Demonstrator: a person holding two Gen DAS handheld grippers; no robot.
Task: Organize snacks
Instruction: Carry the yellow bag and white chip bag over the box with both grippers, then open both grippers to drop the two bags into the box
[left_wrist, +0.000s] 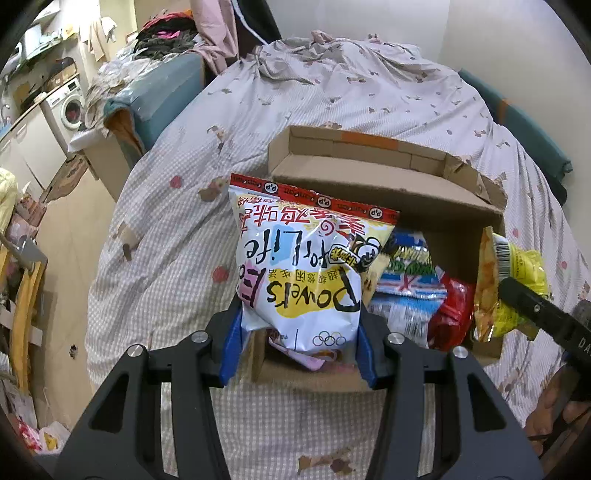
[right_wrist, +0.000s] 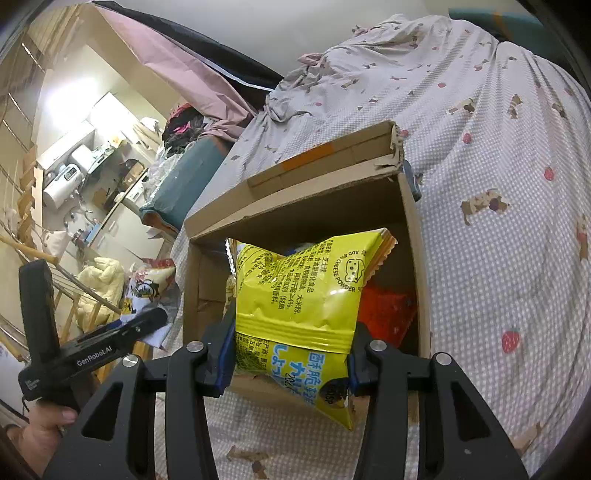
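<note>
An open cardboard box (left_wrist: 391, 181) lies on a bed and holds several snack bags. My left gripper (left_wrist: 297, 350) is shut on a white snack bag (left_wrist: 306, 266) with red and yellow print, held over the box's near left corner. In the right wrist view my right gripper (right_wrist: 291, 363) is shut on a yellow snack bag (right_wrist: 299, 295), held above the same box (right_wrist: 310, 206). That yellow bag (left_wrist: 511, 284) also shows at the right of the left wrist view. A red bag (left_wrist: 448, 314) and a blue-white bag (left_wrist: 402, 291) lie inside the box.
The bed carries a checked sheet (left_wrist: 332, 96) with small animal prints. Left of it stand a teal padded piece (left_wrist: 162, 99), a washing machine (left_wrist: 68, 107) and floor clutter. The left gripper's handle (right_wrist: 92, 350), held by a hand, shows at the lower left of the right wrist view.
</note>
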